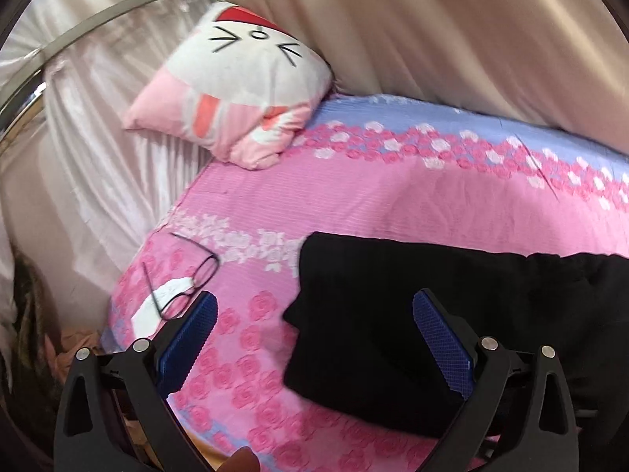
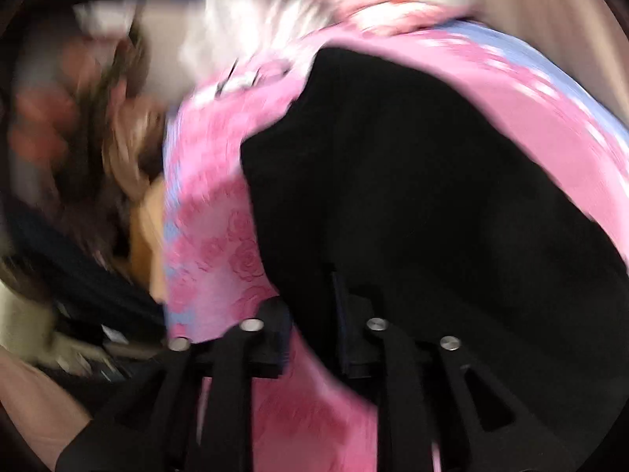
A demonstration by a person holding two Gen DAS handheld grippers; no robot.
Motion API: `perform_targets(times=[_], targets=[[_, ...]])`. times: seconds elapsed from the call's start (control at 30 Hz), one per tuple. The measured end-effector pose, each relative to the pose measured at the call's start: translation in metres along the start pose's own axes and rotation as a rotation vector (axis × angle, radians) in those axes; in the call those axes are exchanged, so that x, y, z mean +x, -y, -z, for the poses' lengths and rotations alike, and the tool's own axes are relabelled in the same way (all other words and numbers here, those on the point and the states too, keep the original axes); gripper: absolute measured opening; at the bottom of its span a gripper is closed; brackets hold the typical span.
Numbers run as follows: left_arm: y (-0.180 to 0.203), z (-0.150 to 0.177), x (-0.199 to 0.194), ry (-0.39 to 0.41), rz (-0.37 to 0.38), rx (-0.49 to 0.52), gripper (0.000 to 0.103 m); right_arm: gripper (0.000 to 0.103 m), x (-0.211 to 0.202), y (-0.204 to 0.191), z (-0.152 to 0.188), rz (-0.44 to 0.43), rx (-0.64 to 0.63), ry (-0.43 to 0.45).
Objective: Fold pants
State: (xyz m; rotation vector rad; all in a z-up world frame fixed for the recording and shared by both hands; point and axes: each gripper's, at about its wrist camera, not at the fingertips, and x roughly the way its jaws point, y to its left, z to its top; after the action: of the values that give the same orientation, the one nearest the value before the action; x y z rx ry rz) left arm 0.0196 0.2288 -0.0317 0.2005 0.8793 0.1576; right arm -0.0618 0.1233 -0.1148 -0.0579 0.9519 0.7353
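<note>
While the black pants (image 1: pixel 452 326) lie on the bed (image 1: pixel 393 196), long axis running rightward, my left tool (image 1: pixel 314 342) gapes empty over their near-left edge, my right tool (image 2: pixel 314 314) likewise released.

A bed (image 1: pixel 354 204) fills the middle of the room, covered by a pink sheet printed with roses and a band of pale blue along its far edge. At the bed's far left corner a white and pink cat-face pillow (image 1: pixel 243 78) leans against beige curtains (image 1: pixel 452 31), which hang in folds behind the bed and down its left side. A curved metal rail (image 1: pixel 106 19) runs above the pillow. Soft light gives the curtains a satin sheen.
</note>
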Motion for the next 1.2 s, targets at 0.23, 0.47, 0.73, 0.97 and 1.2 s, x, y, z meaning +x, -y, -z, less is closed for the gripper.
perform_targets(times=[0.23,0.47,0.73,0.97,1.2], targets=[[0.078,-0.011,-0.001,0.031,0.089,0.088,0.098,0.068,-0.206,0.129,0.139,0.646,0.365,0.05],[0.181,-0.013,-0.033,0.015,0.233,0.154,0.098,0.068,-0.304,0.251,0.287,0.761,0.903,0.126],[0.245,-0.006,-0.06,0.015,0.261,0.237,0.098,0.066,-0.319,0.307,0.337,0.711,0.983,0.17],[0.241,-0.006,-0.062,0.007,0.207,0.239,0.098,0.007,-0.362,0.276,0.296,0.616,0.732,0.137],[0.208,-0.001,-0.047,-0.006,0.129,0.214,0.098,0.014,-0.404,0.318,0.329,0.717,0.688,-0.087]])
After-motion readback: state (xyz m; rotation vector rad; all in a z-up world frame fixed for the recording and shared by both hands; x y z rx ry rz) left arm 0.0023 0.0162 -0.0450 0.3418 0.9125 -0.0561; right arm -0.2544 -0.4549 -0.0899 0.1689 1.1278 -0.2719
